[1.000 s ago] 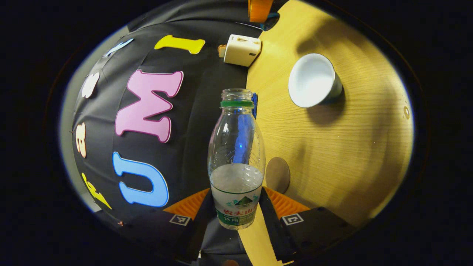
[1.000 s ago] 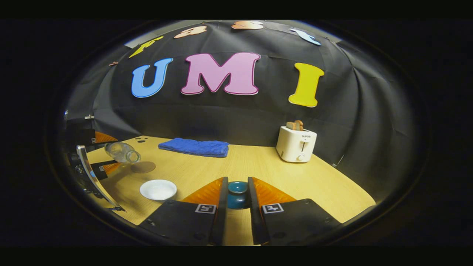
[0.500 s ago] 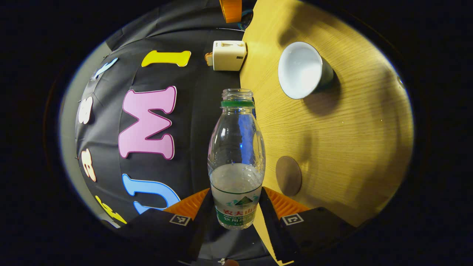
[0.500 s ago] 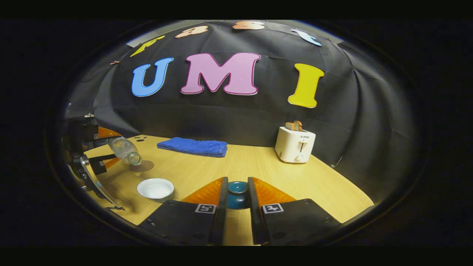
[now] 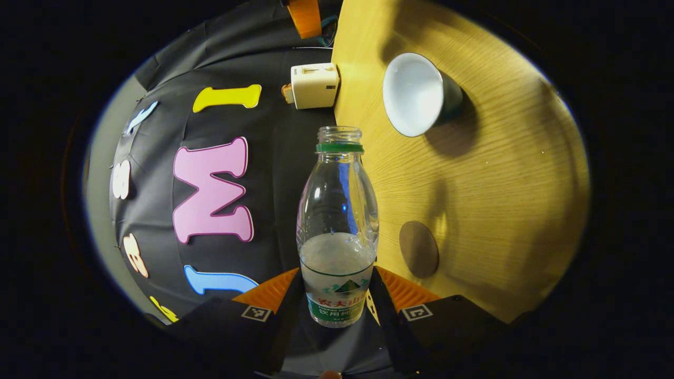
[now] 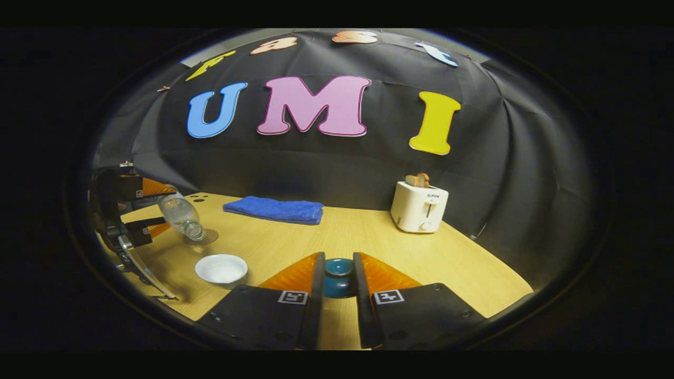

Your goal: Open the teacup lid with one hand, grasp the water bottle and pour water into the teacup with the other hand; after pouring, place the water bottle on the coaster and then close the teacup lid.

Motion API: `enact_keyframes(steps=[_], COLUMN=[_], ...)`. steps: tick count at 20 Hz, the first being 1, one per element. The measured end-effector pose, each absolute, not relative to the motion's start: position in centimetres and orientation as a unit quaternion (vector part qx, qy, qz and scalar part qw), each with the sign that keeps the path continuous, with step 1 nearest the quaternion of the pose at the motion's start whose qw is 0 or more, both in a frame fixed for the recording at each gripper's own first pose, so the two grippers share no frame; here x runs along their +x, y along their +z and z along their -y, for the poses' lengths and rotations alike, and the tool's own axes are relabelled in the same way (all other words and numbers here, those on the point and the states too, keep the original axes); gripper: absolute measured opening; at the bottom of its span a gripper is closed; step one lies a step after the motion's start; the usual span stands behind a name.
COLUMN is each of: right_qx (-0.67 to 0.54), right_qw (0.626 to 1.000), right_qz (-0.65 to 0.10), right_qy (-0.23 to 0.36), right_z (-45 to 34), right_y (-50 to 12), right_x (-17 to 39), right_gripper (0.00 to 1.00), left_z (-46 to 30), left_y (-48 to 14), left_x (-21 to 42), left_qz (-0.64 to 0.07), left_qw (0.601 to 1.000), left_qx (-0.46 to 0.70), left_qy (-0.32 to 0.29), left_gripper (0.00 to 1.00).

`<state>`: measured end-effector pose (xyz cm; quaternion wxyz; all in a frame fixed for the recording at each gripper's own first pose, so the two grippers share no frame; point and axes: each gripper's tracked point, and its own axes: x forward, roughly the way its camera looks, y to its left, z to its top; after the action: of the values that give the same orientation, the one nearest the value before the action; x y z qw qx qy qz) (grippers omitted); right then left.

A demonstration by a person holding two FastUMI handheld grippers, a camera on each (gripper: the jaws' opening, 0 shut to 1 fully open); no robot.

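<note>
My left gripper is shut on a clear, uncapped water bottle, part full, with a green neck ring. From the right gripper view that bottle hangs tilted, mouth down, above and behind the teacup, in the far-left gripper. The teacup is dark teal outside, white inside, and stands uncovered on the wooden table. A round brown coaster lies near the bottle's base. My right gripper is shut on the knob of the teal teacup lid, held above the table.
A white toaster with bread in it stands at the back right by the black cloth wall. A folded blue towel lies at the back of the table. The other gripper's orange finger shows above the toaster in the left gripper view.
The left gripper has tipped the bottle further, mouth lower and closer over the teacup. The right gripper holds the lid still.
</note>
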<state>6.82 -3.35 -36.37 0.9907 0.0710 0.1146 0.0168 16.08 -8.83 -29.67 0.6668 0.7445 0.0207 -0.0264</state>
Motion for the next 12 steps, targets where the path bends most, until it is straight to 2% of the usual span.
enact_keyframes(steps=[1, 2, 3, 4, 6, 9, 10, 12], right_qx=[0.071, 0.069, 0.065, 0.063, 0.063, 0.065, 0.065, 0.064], right_qw=[0.991, 0.991, 0.991, 0.991, 0.991, 0.991, 0.991, 0.991], right_qz=[-0.114, -0.114, -0.113, -0.113, -0.114, -0.114, -0.114, -0.113], right_qy=[0.017, 0.016, 0.016, 0.017, 0.017, 0.015, 0.015, 0.014], right_z=[3.43, 3.45, 3.45, 3.46, 3.44, 3.47, 3.51, 3.48], right_y=[-36.37, -36.33, -36.41, -36.43, -36.42, -36.56, -36.61, -36.6], right_x=[6.72, 6.71, 6.63, 6.64, 6.54, 6.52, 6.4, 6.35], right_gripper=[0.31, 0.36, 0.36, 0.31, 0.3, 0.31, 0.36, 0.36], left_z=[8.73, 8.76, 8.79, 8.76, 8.8, 9.04, 9.15, 9.19], left_y=[-29.53, -29.55, -29.46, -29.46, -29.58, -29.74, -29.73, -30.05], left_x=[16.13, 16.15, 16.27, 16.32, 16.32, 16.45, 16.57, 16.7], left_qz=[-0.022, -0.021, -0.019, -0.018, -0.015, -0.011, -0.009, -0.009], left_qw=[0.664, 0.661, 0.657, 0.654, 0.649, 0.644, 0.643, 0.64], left_qx=[0.747, 0.749, 0.753, 0.756, 0.76, 0.764, 0.766, 0.768], left_qy=[-0.025, -0.025, -0.024, -0.024, -0.027, -0.029, -0.03, -0.033], left_gripper=[0.74, 0.75, 0.75, 0.75, 0.75, 0.74, 0.75, 0.75])
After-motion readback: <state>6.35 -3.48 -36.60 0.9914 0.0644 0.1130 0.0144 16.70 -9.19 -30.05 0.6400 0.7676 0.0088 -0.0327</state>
